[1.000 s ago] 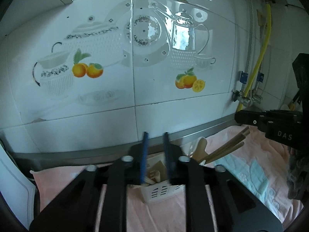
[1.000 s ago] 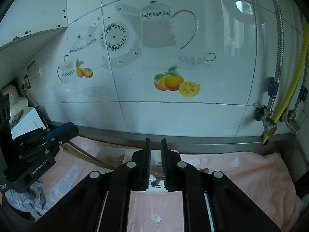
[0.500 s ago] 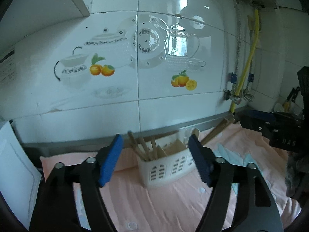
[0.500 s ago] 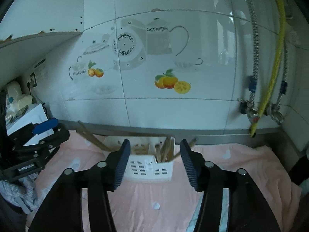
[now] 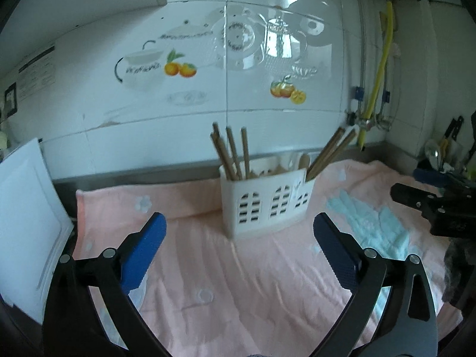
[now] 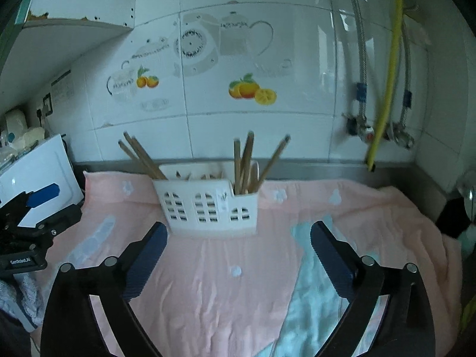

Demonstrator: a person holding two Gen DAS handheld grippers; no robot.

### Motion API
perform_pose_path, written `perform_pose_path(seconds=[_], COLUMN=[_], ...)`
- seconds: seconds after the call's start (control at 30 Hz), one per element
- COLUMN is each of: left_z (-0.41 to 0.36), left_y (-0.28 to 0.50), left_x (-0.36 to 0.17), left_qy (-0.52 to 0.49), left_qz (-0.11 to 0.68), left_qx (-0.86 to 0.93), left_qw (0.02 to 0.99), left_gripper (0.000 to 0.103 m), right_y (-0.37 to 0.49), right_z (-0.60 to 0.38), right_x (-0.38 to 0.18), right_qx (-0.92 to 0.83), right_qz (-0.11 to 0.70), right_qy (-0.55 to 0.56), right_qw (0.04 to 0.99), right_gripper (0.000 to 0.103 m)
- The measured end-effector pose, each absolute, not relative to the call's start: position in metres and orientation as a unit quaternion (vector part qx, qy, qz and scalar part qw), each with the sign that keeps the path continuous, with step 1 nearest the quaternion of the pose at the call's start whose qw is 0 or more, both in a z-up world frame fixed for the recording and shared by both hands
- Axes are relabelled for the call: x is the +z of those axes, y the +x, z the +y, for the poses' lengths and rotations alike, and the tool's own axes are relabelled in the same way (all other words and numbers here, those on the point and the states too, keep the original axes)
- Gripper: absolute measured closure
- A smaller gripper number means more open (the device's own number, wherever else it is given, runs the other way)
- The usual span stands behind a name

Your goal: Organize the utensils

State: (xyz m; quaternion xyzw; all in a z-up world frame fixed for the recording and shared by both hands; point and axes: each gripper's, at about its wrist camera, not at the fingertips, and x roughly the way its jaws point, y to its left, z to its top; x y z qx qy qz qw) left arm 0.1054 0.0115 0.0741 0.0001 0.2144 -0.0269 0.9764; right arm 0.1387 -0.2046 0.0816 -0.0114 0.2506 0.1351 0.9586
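A white slotted utensil holder (image 5: 266,205) (image 6: 209,205) stands on a pink towel (image 5: 238,282) (image 6: 223,282) near the tiled wall. Several wooden chopsticks (image 5: 230,151) (image 6: 245,160) and wooden spoons stick out of its compartments. My left gripper (image 5: 239,226) hangs back from the holder, its jaws opening wide with nothing between them. My right gripper (image 6: 238,235) does the same, jaws opening and empty, the holder just beyond its tips. Each gripper shows at the edge of the other's view, the right gripper (image 5: 437,208) and the left gripper (image 6: 29,223).
A white cutting board (image 5: 26,223) (image 6: 38,172) leans at the left. A yellow hose (image 5: 377,74) (image 6: 386,68) and metal valves run down the wall at the right. Dark kitchen tools (image 5: 446,148) stand in the far right corner. A light blue patch (image 6: 312,282) marks the towel.
Both grippers went from nearly shut over the holder to wide open and pulled back from it. The holder with its utensils now stands fully in view ahead of both.
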Motion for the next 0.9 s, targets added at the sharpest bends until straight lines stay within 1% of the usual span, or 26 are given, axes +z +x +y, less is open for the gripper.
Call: perform_pose_path(seconds=[0.3, 0.9], left_z=[0.020, 0.022], left_y=[0.085, 0.067], left_x=[0.043, 0.025], left_qy=[-0.030, -0.031], left_qz=[0.242, 0.262], left_qx=[-0.019, -0.002], left_qw=[0.970, 0.965], left_gripper=[0.005, 0.005], right_y=[0.117, 0.097], right_z=[-0.214, -0.212], right_x=[0.049, 0.032], right_qx=[0.106, 0.092], right_qz=[0.272, 0.285], right_qy=[-0.005, -0.014], right_qw=[0.957, 0.954], right_gripper=[0.007, 0.007])
